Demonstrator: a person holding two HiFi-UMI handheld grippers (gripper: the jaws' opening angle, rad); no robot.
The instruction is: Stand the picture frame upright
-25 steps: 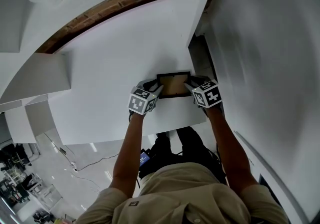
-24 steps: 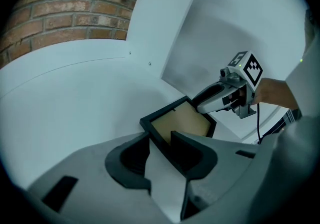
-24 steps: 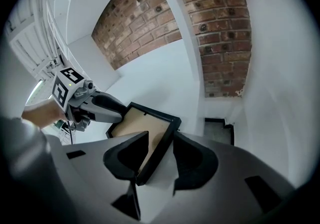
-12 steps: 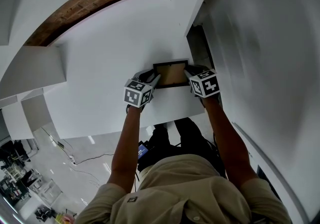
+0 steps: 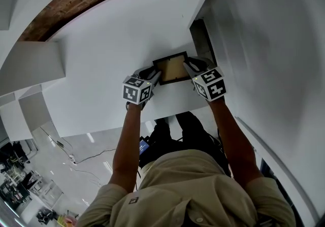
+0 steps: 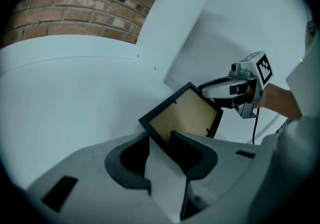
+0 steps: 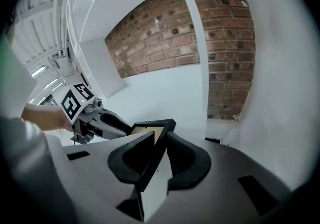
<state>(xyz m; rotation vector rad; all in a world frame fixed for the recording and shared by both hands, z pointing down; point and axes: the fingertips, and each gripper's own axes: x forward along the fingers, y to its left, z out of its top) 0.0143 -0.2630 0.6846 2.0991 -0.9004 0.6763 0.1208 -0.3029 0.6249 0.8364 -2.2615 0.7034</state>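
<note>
A black picture frame (image 5: 171,68) with a tan backing hangs tilted just above the white table (image 5: 101,53), held between both grippers. My left gripper (image 5: 154,74) is shut on the frame's left edge, and the frame (image 6: 186,114) runs out from between the left gripper's (image 6: 160,139) jaws. My right gripper (image 5: 188,65) has the frame's right edge between its jaws, which are closing, with the pads on it. In the right gripper view the frame (image 7: 150,129) shows edge-on between the right gripper's (image 7: 161,135) jaws, with the left gripper (image 7: 125,129) on its far side.
A brick wall (image 5: 76,2) runs along the back of the table. A white wall (image 5: 264,43) stands to the right, with a dark gap (image 5: 200,35) between it and the table. White shelf boxes (image 5: 30,68) sit at the left. The person's arms (image 5: 127,139) reach in from below.
Both grippers have carried the frame away from the person, off the table, and it now sits tilted. The right jaws have come in onto the frame's edge.
</note>
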